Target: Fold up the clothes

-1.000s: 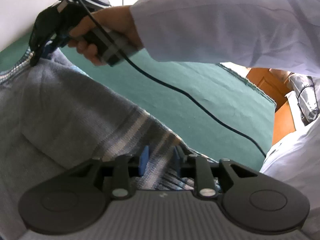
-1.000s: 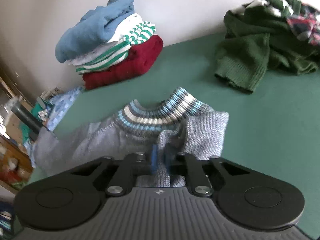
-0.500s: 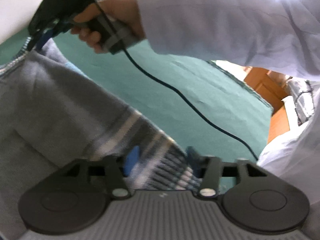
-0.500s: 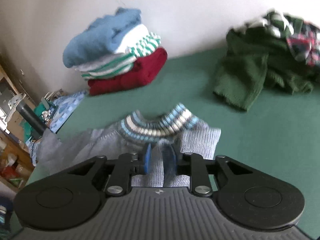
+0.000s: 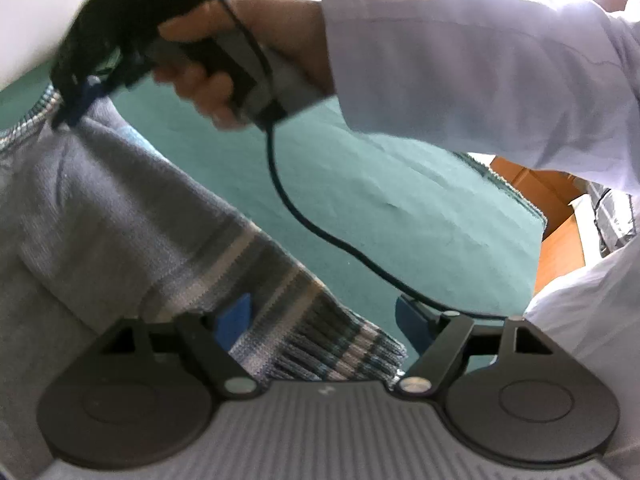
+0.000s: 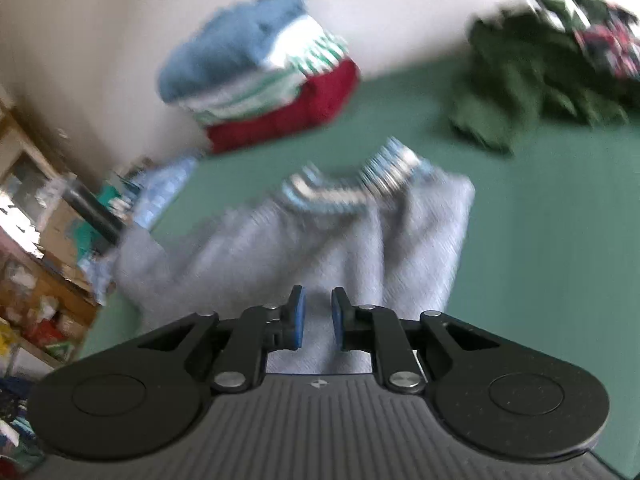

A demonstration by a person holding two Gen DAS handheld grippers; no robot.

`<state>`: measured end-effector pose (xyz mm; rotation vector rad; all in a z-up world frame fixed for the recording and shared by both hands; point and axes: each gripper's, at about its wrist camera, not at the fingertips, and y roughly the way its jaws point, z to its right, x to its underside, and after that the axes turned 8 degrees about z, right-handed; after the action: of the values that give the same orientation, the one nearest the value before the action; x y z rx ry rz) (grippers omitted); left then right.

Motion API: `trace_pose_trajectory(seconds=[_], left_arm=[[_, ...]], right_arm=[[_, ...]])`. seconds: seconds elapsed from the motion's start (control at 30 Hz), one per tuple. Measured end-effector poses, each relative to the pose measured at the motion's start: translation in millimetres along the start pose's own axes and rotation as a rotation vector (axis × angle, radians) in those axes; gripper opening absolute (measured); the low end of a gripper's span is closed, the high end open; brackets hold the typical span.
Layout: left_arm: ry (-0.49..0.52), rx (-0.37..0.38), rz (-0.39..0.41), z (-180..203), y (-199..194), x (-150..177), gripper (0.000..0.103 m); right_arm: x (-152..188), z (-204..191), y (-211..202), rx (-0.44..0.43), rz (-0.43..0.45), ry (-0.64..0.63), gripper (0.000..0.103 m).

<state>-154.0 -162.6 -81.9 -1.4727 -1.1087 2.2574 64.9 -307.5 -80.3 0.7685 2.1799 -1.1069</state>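
Note:
A grey knit sweater (image 6: 360, 236) with blue and white striped collar and hem lies on the green table (image 6: 560, 240). In the left wrist view my left gripper (image 5: 324, 320) is open wide, and the sweater's striped hem (image 5: 304, 320) lies between its blue pads without being pinched. The same view shows the right gripper (image 5: 76, 108) at the sweater's far edge. In the right wrist view my right gripper (image 6: 317, 316) has its pads apart, with the grey fabric running loosely between them.
A stack of folded clothes (image 6: 264, 68) stands against the wall at the back. A heap of dark green and plaid clothes (image 6: 552, 60) lies at the back right. A cluttered wooden shelf (image 6: 36, 264) is past the table's left edge. A black cable (image 5: 320, 232) hangs over the table.
Both grippers have opened: each was pinched on the sweater a second ago and has let go. The right gripper has drawn back a little from the sweater.

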Motion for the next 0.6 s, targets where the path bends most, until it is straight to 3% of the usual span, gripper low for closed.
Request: trace_pose_trajectory(seconds=[0.03, 0.13, 0.17, 0.23, 0.3, 0.43, 0.6], left_arm=[[0.003, -0.009, 0.0, 1.3, 0.3, -0.1, 0.078], [-0.007, -0.061, 0.012, 5.9, 0.5, -4.0, 0.077], [-0.007, -0.092, 0.027, 8.3, -1.9, -5.6, 0.076], [-0.018, -0.156, 0.073, 10.7, -11.8, -7.8, 0.076], [-0.061, -0.208, 0.122, 8.0, -27.6, -7.4, 0.077], [-0.157, -0.353, 0.188, -14.9, -72.8, 7.4, 0.077], [-0.325, -0.631, 0.242, -91.5, -145.4, 27.9, 0.078]], right_arm=[[3.6, 2.1, 0.3, 0.009, -0.014, 0.014, 0.004], [3.3, 4.4, -1.3, 0.042, -0.032, 0.083, 0.008], [1.7, -0.8, -4.1, 0.055, -0.032, 0.086, 0.014], [2.6, -19.2, -17.4, 0.041, -0.009, 0.037, 0.039], [12.2, -35.4, -27.7, 0.027, -0.002, -0.024, 0.053], [37.3, -51.7, -33.1, 0.046, -0.039, -0.127, 0.052], [63.0, -53.1, -38.0, 0.062, -0.006, -0.132, 0.049]])
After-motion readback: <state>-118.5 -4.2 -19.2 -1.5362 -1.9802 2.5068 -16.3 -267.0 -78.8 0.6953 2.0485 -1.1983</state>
